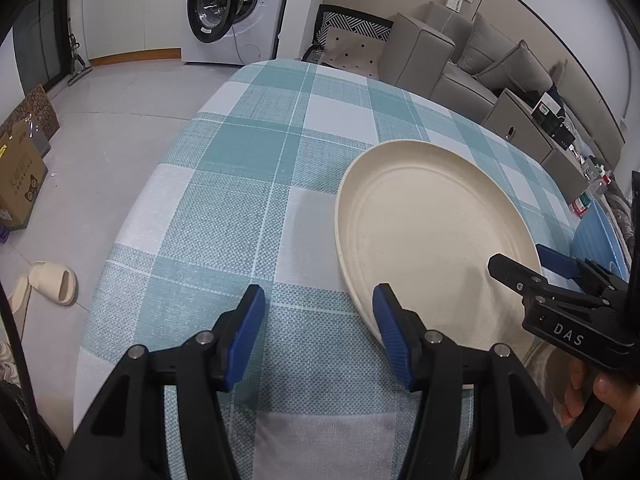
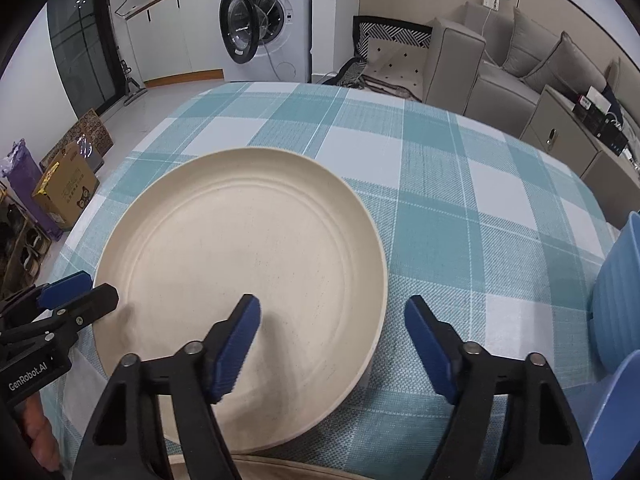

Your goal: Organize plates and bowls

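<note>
Cream plate (image 2: 240, 280) sits on your checked table (image 2: 460, 200), right tongs (image 2: 332, 340) straddling its near-right rim, gaping, empty. Left tongs (image 1: 318, 332) also gape, plate just right. Right hand nearer.

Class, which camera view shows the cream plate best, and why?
The right wrist view: the plate fills the frame, nearly the whole rim visible. In the left wrist view, it sits at the right, its near edge partly hidden by the tools.
</note>
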`<state>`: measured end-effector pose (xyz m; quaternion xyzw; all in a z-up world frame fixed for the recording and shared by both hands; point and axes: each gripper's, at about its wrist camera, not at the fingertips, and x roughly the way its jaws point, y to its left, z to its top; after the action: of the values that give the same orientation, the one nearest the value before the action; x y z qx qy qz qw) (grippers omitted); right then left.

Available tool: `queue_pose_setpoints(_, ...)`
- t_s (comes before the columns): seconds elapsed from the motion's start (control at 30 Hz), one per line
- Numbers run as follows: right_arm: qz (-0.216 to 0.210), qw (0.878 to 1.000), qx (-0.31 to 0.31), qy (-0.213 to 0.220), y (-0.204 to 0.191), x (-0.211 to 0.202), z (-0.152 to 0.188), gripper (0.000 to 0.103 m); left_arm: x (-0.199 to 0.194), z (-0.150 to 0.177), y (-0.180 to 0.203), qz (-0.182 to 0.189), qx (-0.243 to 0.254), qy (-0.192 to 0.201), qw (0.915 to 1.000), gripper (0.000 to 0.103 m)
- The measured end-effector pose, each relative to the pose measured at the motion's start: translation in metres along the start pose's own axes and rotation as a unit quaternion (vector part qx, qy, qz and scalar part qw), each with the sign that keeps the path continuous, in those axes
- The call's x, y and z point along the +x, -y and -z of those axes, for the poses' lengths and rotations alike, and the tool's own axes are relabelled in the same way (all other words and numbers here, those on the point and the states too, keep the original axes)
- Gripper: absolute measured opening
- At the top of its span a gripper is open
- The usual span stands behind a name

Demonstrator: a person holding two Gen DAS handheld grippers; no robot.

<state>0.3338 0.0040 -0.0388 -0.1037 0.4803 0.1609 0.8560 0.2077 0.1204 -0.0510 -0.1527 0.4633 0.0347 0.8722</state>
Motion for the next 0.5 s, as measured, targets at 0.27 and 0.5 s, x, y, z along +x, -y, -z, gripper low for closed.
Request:
queue_pose_setpoints(0.27,-0.003,1.000,-0.014,0.004,-0.005,-0.003,0.003,0.052,0.000,0.001,0.004,0.007,0.014,0.002,0.9999,0.048)
queue_pose_setpoints(0.5,0.013,1.000,-0.023,0.011,-0.005,-0.006,0.004,0.041,-0.002,0.003,0.013,0.018,0.030,0.002,0.9994,0.028)
